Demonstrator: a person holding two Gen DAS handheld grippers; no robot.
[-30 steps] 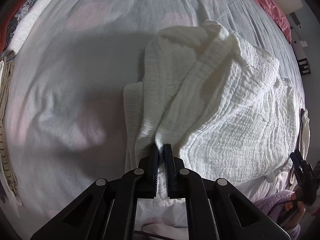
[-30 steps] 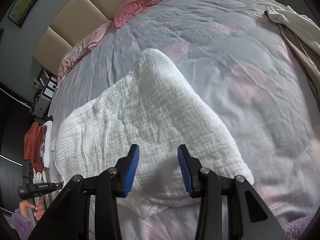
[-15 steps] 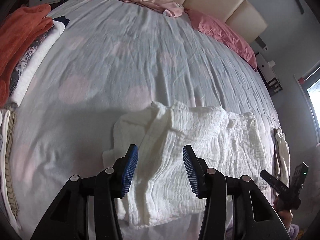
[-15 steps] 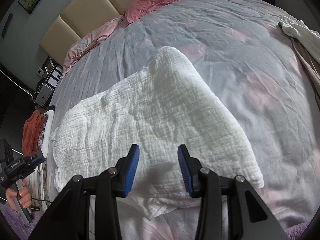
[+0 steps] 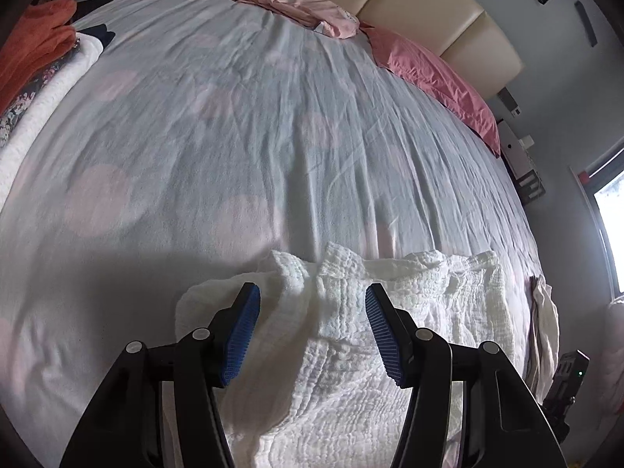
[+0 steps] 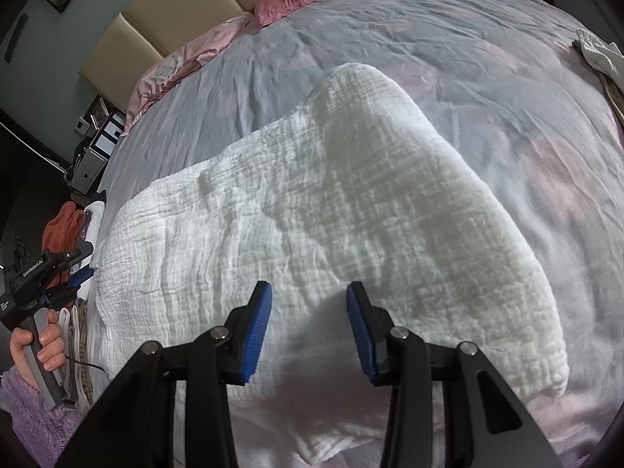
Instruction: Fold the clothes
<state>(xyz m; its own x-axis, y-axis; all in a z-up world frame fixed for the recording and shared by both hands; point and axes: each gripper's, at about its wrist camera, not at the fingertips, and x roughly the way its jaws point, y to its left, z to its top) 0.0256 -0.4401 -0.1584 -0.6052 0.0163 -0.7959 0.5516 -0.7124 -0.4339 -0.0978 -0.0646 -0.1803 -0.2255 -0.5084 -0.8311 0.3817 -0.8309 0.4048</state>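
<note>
Left gripper (image 5: 312, 327): the jaws are opening, with the blue ribbed pads (image 5: 241, 335) set well apart. They stand above the white crinkled garment (image 5: 351, 351); no fabric is pinched between them. In the right wrist view this gripper (image 6: 84, 275) appears at the left edge, held by a hand (image 6: 37, 345) that emerges from a purple fleece sleeve (image 6: 27, 417).

Right gripper (image 6: 308, 331): the fingers stand moderately apart, with blue pads (image 6: 255, 335) on each inner face. They hang over the near edge of the garment (image 6: 312, 214) and grip nothing; whether the tips touch the cloth cannot be determined.

Garment position: it lies on the near part of the bed, spread flat in a broad layer. One rounded section extends toward the headboard in the right wrist view. In the left wrist view, the far edge is bunched into loose folds just beyond the pads.

Bed cover (image 5: 234, 136): grey with pale pink round spots, wrinkled, and bare beyond the garment.

Stacked clothes (image 5: 39, 70): an orange item, a dark floral item and a white item lie along the bed's left edge. Further pale cloth (image 6: 596, 54) lies at the right edge.

Far end: pink pillows (image 5: 436, 78) rest against the beige padded headboard (image 5: 421, 11).
</note>
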